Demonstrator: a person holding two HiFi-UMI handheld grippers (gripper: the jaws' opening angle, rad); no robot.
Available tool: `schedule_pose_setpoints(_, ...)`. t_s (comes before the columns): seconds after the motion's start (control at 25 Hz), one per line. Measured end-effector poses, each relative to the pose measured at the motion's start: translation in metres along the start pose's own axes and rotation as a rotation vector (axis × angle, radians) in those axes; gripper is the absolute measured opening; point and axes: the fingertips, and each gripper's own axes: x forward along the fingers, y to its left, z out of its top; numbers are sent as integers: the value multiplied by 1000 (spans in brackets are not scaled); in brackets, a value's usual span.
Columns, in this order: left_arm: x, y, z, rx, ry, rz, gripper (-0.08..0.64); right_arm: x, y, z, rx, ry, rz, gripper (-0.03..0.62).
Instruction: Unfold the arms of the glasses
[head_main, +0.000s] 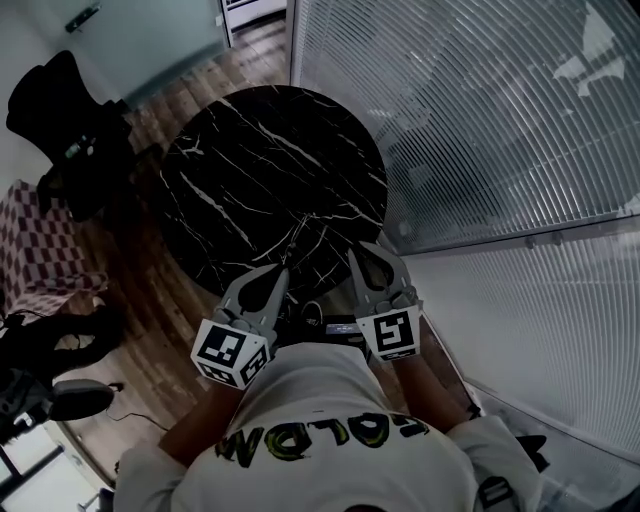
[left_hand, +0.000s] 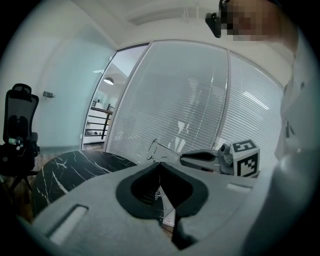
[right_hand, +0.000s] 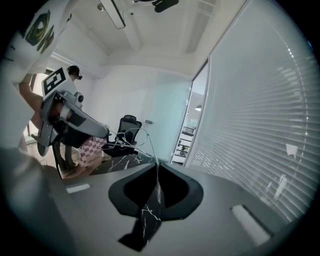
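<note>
Wire glasses pinched between fingers of left gripper and right gripper.

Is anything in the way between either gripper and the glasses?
Nothing visible stands in the way. The left gripper and the right gripper are both already closed on the thin wire glasses, held between them over the black marble table.

We see the glasses between the left hand-held gripper and the right hand-held gripper, above the surface's near edge; a chair stands left of the surface.
</note>
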Motion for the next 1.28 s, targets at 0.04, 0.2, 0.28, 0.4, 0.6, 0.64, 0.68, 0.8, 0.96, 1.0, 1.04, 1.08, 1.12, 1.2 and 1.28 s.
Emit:
schedule_pose_setpoints(0.04, 0, -1, 0, 4, 5, -4, 4, 0, -2, 0, -26, 8, 5, 21)
schedule_pose_setpoints(0.2, 1, -3, -4, 1, 22, -10, 5, 0, -5, -5, -105, 41, 27, 21)
schedule_pose_setpoints(0.28, 2, -3, -4, -4, 21, -3, 5, 1, -1, -8, -118, 46, 38, 18)
schedule_pose_setpoints(0.4, 3, 0, -2, -3, 15, 17, 4, 0, 9, -3, -150, 57, 67, 61)
schedule_pose_setpoints(0.6, 4, 4, -5, 5, 22, 27, 5, -2, 32, 11, -308, 43, 99, 127)
schedule_pose_setpoints(0.64, 5, 4, -7, 10, 27, 26, 4, -1, 37, 15, -350, 36, 107, 130)
schedule_pose_setpoints(0.68, 6, 4, -8, 15, 33, 23, 4, 1, 42, 18, -393, 31, 117, 130)
schedule_pose_setpoints(0.8, 10, -1, -12, 30, 51, 0, 4, 9, 58, 16, -517, 49, 175, 132)
schedule_pose_setpoints(0.96, 13, -9, -16, 57, 68, -26, 3, 17, 71, 3, -648, 103, 242, 137)
schedule_pose_setpoints(1.0, 13, -11, -17, 63, 70, -31, 5, 18, 73, 1, -661, 110, 252, 136)
schedule_pose_setpoints(1.04, 12, -12, -18, 68, 71, -35, 5, 19, 75, -1, -668, 116, 264, 135)
schedule_pose_setpoints(1.08, 12, -13, -19, 71, 73, -38, 5, 19, 77, -3, -670, 122, 275, 135)
schedule_pose_setpoints(1.12, 11, -13, -20, 73, 75, -38, 4, 20, 79, -5, -669, 128, 283, 133)
schedule_pose_setpoints(1.2, 11, -10, -21, 73, 76, -31, 4, 21, 81, -7, -665, 136, 293, 99)
schedule_pose_setpoints(1.28, 11, -5, -20, 71, 73, -17, 4, 20, 82, -9, -660, 145, 301, 77)
